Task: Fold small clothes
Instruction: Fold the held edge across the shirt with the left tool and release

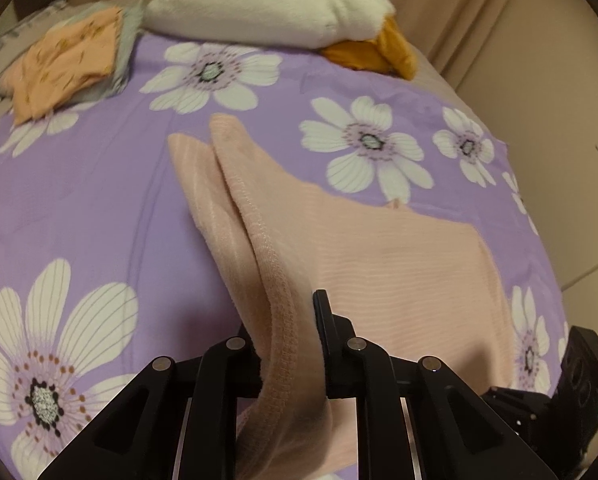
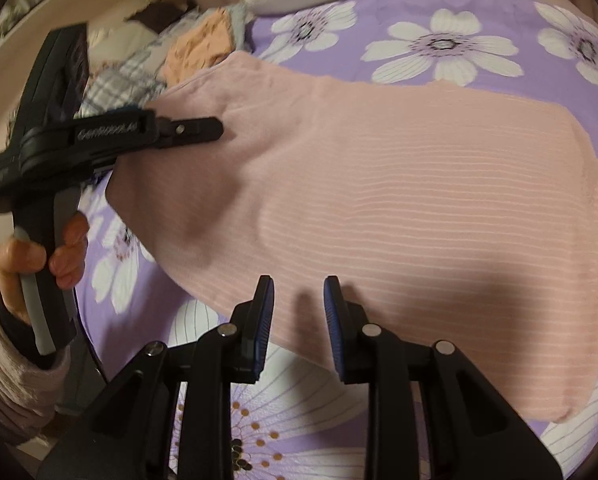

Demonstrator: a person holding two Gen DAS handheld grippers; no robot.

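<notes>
A pale pink ribbed garment (image 2: 399, 200) lies on a purple bedsheet with white flowers (image 2: 479, 44). In the left wrist view my left gripper (image 1: 289, 336) is shut on a folded ribbed edge of the pink garment (image 1: 283, 300) and lifts it off the sheet; the rest (image 1: 399, 272) lies flat to the right. In the right wrist view the left gripper (image 2: 203, 130) shows at the garment's left end, held by a hand. My right gripper (image 2: 299, 300) is open and empty, just above the garment's near edge.
A white and orange plush toy (image 1: 267, 4) lies at the far end of the bed. A folded peach cloth with a small pattern (image 1: 63, 64) sits on grey fabric at the far left. A beige wall (image 1: 539, 80) runs along the right.
</notes>
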